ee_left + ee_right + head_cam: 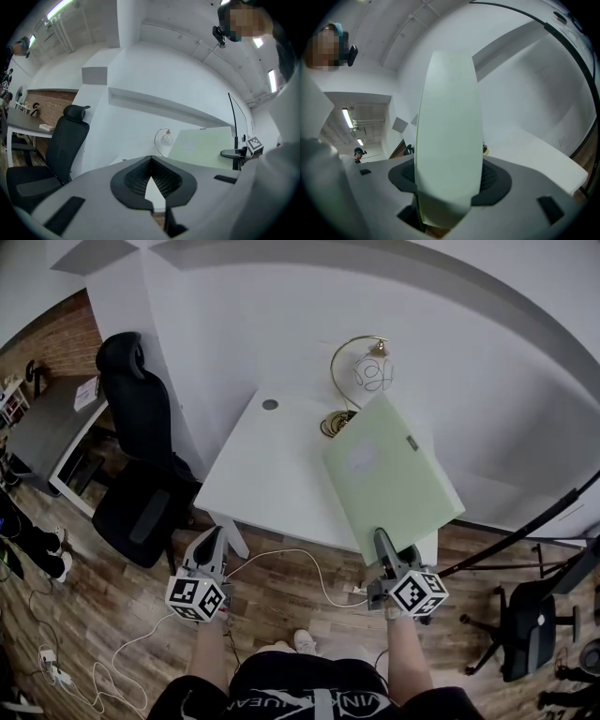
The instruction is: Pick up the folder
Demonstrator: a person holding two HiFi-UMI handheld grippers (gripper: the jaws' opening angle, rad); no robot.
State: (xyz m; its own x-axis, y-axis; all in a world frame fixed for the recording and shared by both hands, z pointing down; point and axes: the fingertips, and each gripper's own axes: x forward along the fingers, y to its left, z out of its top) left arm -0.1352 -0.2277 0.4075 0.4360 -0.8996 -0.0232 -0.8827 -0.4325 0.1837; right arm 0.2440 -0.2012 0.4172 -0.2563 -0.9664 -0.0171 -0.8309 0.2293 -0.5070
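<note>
At the lower left, the left tool (pixel 214 542) hangs level just short of the bench's near edge. Its jaws are drawn together with only a sliver between them, and nothing is in them. It has no part in the job right now.

The white bench (pixel 272 456) fills the middle of the frame. A small lamp (pixel 370 371) with a curved brass arm stands at its far edge.

Right of centre, the pale green folder (pixel 389 474) slants across the bench's right end, its far corner close by the lamp. Its right corner juts out past the bench edge.

At the lower right, the right tool (pixel 382 538) is clamped on the folder's near edge, the sheet standing squarely between its pads.

I'd say the grasp is made and the lift is under way, though I can't tell whether the far corner is clear of the bench. With the folder held by one edge, the next move needs a firm pinch and a steady rise, keeping the far corner off the lamp.
</note>
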